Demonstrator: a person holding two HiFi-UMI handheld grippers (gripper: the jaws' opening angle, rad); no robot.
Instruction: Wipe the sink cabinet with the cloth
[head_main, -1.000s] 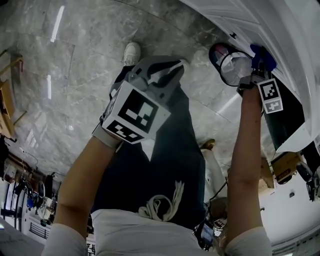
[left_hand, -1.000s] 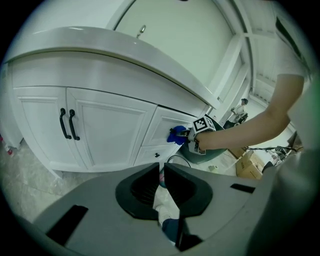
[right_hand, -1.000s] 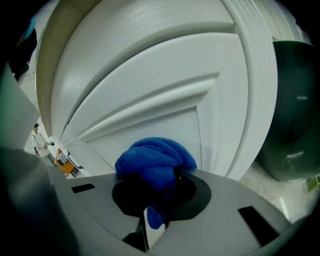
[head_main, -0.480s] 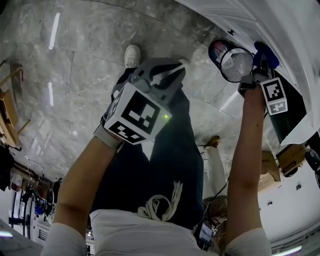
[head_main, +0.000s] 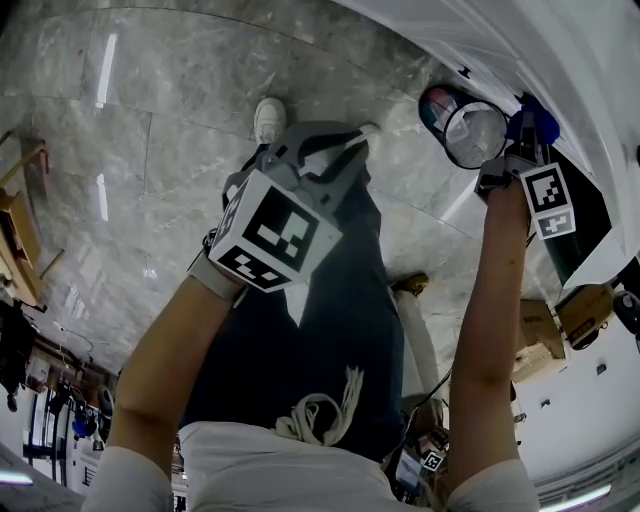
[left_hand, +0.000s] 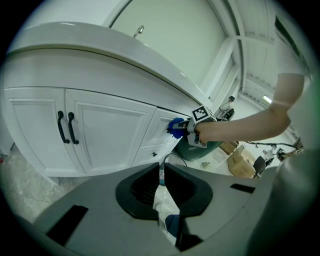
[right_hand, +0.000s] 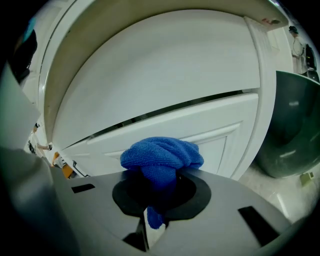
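Note:
The blue cloth (right_hand: 162, 157) is bunched in my right gripper (right_hand: 160, 185), which is shut on it. The cloth presses against a white drawer front (right_hand: 190, 125) of the sink cabinet. In the left gripper view the cloth (left_hand: 175, 126) and right gripper (left_hand: 187, 131) touch the cabinet (left_hand: 100, 135) just under the countertop edge. The head view shows the cloth (head_main: 535, 120) at the top right, past my right gripper (head_main: 515, 150). My left gripper (head_main: 310, 150) hangs over the floor, away from the cabinet. Its jaws are shut (left_hand: 161, 175) with nothing between them.
A round bin lined with a bag (head_main: 462, 125) stands on the floor beside the cabinet, close to the right gripper. It looks dark green in the right gripper view (right_hand: 290, 130). Two black door handles (left_hand: 65, 127) are at the left. A cardboard box (left_hand: 240, 162) lies further right.
The right gripper with the cloth has slid a little along the cabinet front, to the right in the head view. The left gripper has hardly moved.

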